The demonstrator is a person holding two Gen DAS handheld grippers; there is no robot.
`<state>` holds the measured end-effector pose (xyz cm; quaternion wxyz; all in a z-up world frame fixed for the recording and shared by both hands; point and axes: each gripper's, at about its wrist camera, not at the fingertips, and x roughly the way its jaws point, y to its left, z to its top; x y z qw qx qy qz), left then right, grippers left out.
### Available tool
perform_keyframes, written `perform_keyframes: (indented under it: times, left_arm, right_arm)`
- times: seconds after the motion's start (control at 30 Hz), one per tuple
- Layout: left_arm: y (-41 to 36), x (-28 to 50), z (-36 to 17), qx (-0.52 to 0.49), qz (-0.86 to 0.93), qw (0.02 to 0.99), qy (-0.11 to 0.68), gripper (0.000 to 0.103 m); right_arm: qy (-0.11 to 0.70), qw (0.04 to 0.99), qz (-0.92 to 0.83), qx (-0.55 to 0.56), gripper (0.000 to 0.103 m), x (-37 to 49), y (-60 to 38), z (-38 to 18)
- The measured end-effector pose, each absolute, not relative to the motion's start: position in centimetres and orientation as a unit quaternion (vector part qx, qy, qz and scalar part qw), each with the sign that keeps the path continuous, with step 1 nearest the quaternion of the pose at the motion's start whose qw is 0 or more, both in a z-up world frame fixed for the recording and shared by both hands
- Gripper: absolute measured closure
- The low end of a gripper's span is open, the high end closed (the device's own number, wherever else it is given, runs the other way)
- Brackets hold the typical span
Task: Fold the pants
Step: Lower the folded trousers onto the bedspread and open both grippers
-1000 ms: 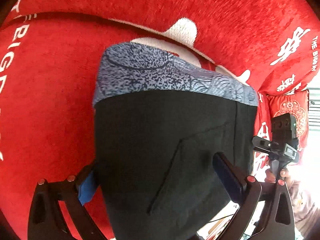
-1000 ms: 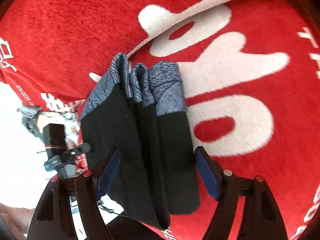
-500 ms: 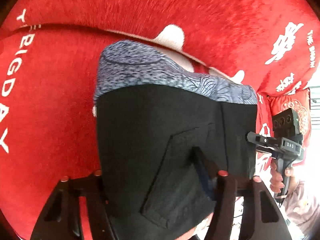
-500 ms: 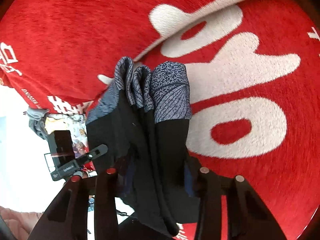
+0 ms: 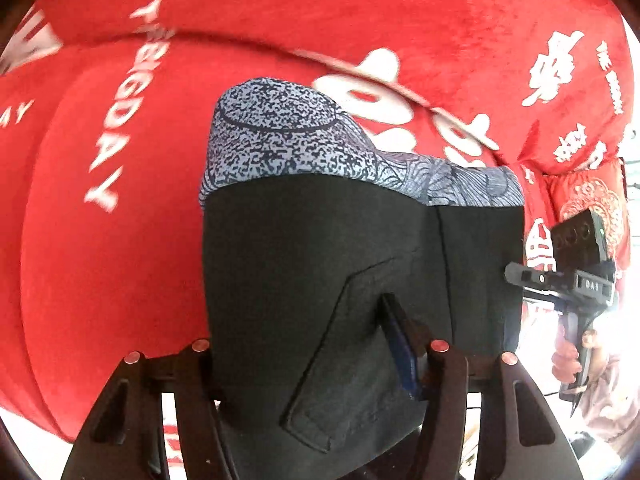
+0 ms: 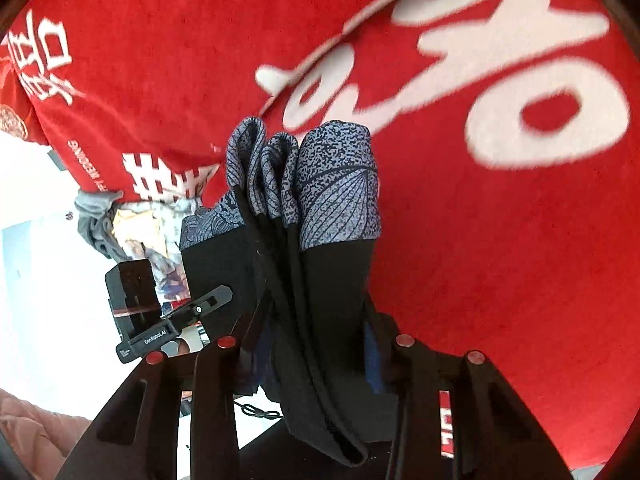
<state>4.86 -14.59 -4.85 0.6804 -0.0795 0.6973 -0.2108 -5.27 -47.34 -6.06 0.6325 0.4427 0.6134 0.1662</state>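
The folded pants [image 5: 320, 272] are black with a blue-grey patterned band at the far end; they hang above the red cover. My left gripper [image 5: 308, 344] is shut on the near edge of the black fabric. In the right wrist view the pants [image 6: 332, 264] show as several stacked layers seen edge-on. My right gripper [image 6: 316, 344] is shut on those layers. The right gripper also shows in the left wrist view [image 5: 560, 276], at the pants' right edge. The left gripper shows in the right wrist view [image 6: 168, 320], at the left.
A red plush cover [image 5: 120, 240] with white lettering fills the background in both views [image 6: 500, 240]. A pile of mixed cloth [image 6: 132, 216] lies beyond the cover's left edge. A red patterned cushion [image 5: 592, 204] sits at the right.
Both grippers have closed on the pants, from open a second ago. The pants have lifted off the cover and the views have shifted.
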Motion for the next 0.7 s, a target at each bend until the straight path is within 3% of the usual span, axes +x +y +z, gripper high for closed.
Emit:
perform_keyframes:
  times: [0.07,0.17,0.23,0.37,0.4,0.43,0.5,0.7]
  left_arm:
    - [-13.4,4.4,-6.1,-0.079,-0.195,0.677,0.705,0.039]
    - [-11.5,3.8,-7.6,-0.076,-0.167,0.684,0.706,0.025]
    - [-11.5,3.8,-7.0,-0.069,-0.156,0.696,0.697,0.025]
    - [-10.3,4.0,-4.3,-0.045,-0.134,0.728,0.671,0.025]
    - [-9.6,4.3,-3.5,-0.050,-0.139,0.734,0.663,0.025]
    - [-9.7,4.4,-2.6,-0.055,-0.147,0.739,0.656,0.025]
    - [-10.6,4.8,-1.7,-0.062,-0.175,0.743,0.644,0.025]
    - [-15.1,5.3,-3.4,-0.032,-0.214,0.741,0.635,0.025]
  right_arm:
    - [0.623,0.625,0.162,0.441,0.062,-5.8,-46.1,-7.2]
    - [0.648,0.622,0.142,0.415,0.060,-6.2,-44.6,-8.4]
    - [0.654,0.628,0.127,0.402,0.053,-6.2,-44.5,-8.1]
    - [0.683,0.638,0.083,0.346,0.052,-6.2,-45.7,-6.7]
    - [0.684,0.644,0.076,0.332,0.055,-6.2,-45.9,-6.1]
    - [0.681,0.659,0.068,0.313,0.068,-6.1,-46.1,-4.9]
    - [0.662,0.682,0.076,0.303,0.081,-5.6,-45.9,-2.9]
    - [0.634,0.711,0.119,0.279,0.081,-2.7,-41.8,-1.1]
